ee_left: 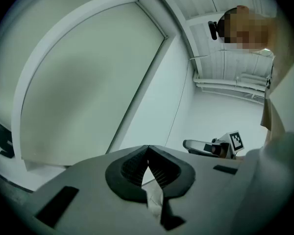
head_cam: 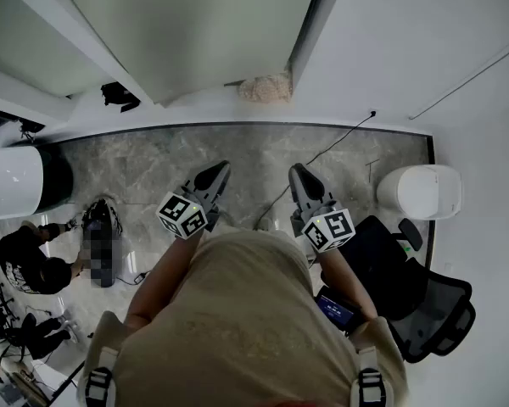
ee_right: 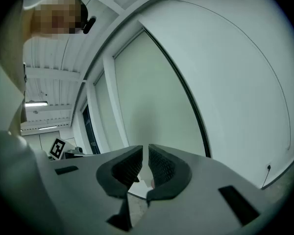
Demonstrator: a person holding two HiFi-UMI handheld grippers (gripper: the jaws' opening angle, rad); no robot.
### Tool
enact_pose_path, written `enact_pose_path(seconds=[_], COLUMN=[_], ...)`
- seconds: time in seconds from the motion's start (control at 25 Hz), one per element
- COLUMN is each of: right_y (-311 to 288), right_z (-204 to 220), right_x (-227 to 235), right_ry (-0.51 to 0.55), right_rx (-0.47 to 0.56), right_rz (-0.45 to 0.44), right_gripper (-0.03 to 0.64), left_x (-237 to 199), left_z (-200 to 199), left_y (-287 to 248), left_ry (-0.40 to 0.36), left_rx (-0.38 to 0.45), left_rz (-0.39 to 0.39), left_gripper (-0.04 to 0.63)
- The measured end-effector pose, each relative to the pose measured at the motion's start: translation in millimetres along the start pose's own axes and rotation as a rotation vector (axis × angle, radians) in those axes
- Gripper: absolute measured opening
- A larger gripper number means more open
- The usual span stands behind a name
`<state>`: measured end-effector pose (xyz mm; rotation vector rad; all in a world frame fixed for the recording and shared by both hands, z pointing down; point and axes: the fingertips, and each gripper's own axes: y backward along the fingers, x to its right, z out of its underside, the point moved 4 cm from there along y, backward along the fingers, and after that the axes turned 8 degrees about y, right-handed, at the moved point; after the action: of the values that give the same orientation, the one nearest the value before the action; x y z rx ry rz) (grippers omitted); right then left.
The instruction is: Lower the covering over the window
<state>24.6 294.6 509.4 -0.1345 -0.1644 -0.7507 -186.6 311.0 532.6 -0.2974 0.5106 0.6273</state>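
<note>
Left gripper (head_cam: 218, 173) held out in front of torso, jaws pressed together, nothing gripped. Right gripper (head_cam: 298, 175) held beside it, jaws parted by narrow slit, nothing between. Black office chair (head_cam: 424, 303) seen at right on marble floor (head_cam: 153, 164). Farther off, pale blind (head_cam: 195, 24) seen drawn across window frame (head_cam: 310, 24), ahead of both grippers, well apart from them.
</note>
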Motion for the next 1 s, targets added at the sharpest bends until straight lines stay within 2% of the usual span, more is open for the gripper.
enact_pose_path(seconds=[0.6, 1.0], right_y=[32.5, 60.4], right_z=[-13.9, -13.7], right_x=[24.8, 56.4], right_ry=[-0.054, -0.019], right_rx=[0.055, 0.057], right_rz=[-0.038, -0.076], right_gripper=[0.047, 0.048], left_x=[35.1, 58.3], left_z=[13.5, 42.2], left_y=[-32.2, -54.4], left_ry=[-0.010, 0.013], left_rx=[0.002, 0.047], left_rz=[-0.004, -0.028], left_gripper=[0.017, 0.017])
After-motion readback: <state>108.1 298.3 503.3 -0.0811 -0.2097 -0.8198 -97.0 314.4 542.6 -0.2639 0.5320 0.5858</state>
